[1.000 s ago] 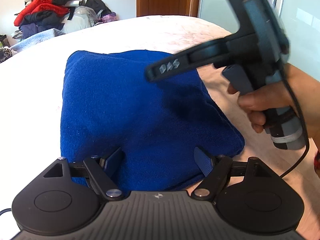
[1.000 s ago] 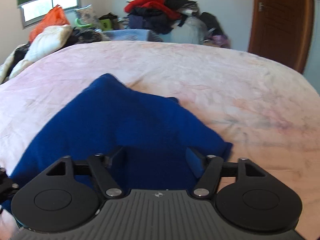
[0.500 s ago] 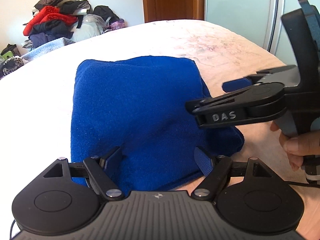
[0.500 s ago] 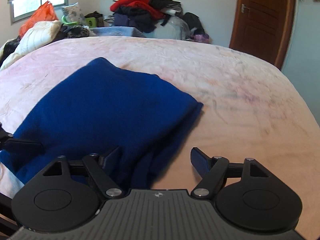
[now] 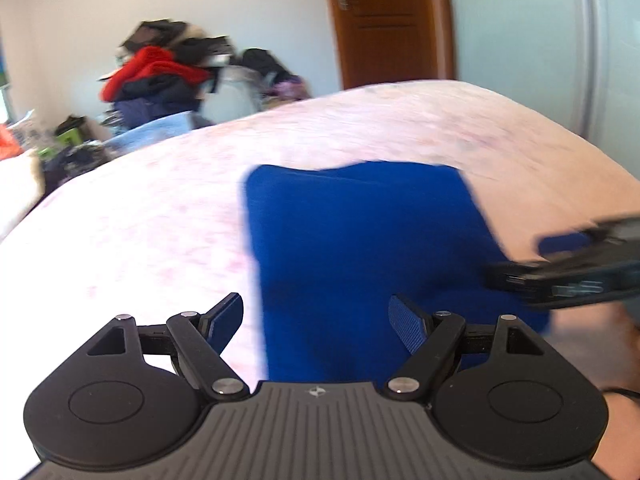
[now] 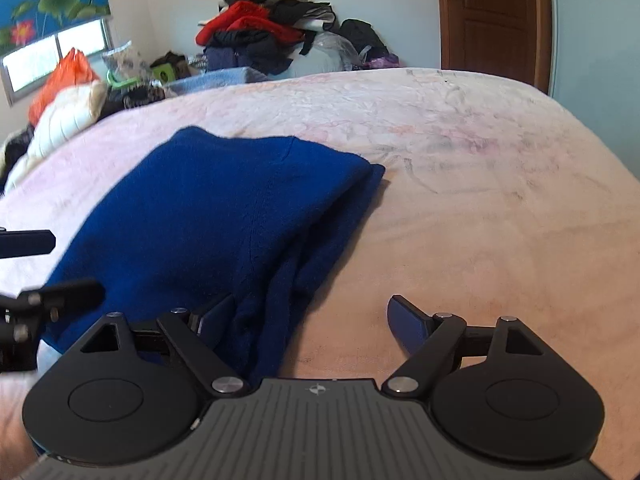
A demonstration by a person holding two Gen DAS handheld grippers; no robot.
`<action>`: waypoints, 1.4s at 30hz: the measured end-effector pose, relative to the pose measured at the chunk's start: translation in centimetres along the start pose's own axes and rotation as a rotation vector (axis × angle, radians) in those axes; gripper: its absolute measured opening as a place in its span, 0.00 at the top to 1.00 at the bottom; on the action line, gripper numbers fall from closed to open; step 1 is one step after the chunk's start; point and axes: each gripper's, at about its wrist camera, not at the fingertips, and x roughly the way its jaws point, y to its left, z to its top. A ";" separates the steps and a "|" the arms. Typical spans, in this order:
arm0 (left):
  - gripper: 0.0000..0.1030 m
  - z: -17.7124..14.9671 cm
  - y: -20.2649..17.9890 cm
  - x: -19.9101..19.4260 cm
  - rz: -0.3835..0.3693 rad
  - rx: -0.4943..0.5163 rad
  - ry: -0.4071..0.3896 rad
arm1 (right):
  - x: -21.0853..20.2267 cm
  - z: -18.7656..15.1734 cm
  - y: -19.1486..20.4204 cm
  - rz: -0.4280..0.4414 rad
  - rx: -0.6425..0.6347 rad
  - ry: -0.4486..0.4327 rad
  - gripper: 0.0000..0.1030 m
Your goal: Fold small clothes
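A folded blue garment (image 5: 360,240) lies on the pink bed (image 5: 160,220); it also shows in the right wrist view (image 6: 224,216). My left gripper (image 5: 316,320) is open and empty, straddling the garment's near left edge. My right gripper (image 6: 312,320) is open and empty, over the garment's near right corner. The right gripper shows at the right edge of the left wrist view (image 5: 568,272), beside the garment. The left gripper's fingers (image 6: 28,242) show at the left edge of the right wrist view.
A pile of clothes (image 6: 264,36) sits beyond the bed's far edge. A wooden door (image 6: 492,20) stands at the back right. Pillows and bags (image 6: 68,108) lie at the far left under a window. The bed surface (image 6: 480,220) stretches to the right.
Both grippers have pulled off the garment: the left one shifted left to its left edge, the right one moved right and back. The garment stays folded and still.
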 end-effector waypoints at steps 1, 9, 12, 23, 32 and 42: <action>0.22 0.2 1.2 0.6 0.002 -0.036 0.012 | 0.1 0.1 -0.4 0.025 0.028 0.004 0.18; 0.22 1.8 10.4 8.0 -0.245 -0.373 0.149 | 2.6 2.0 -3.1 0.233 0.197 0.006 0.18; 0.22 2.8 11.3 10.8 -0.308 -0.439 0.162 | 4.6 3.7 -4.2 0.285 0.262 0.000 0.19; 0.56 4.4 10.7 15.5 -0.466 -0.544 0.179 | 12.5 8.0 -5.3 0.465 0.360 0.056 0.68; 0.72 7.2 6.9 12.6 -0.404 -0.326 0.012 | 7.7 9.9 -4.4 0.395 0.217 -0.080 0.76; 0.42 6.5 4.4 11.2 -0.199 -0.170 -0.003 | 7.9 8.1 -4.8 0.203 0.218 -0.019 0.42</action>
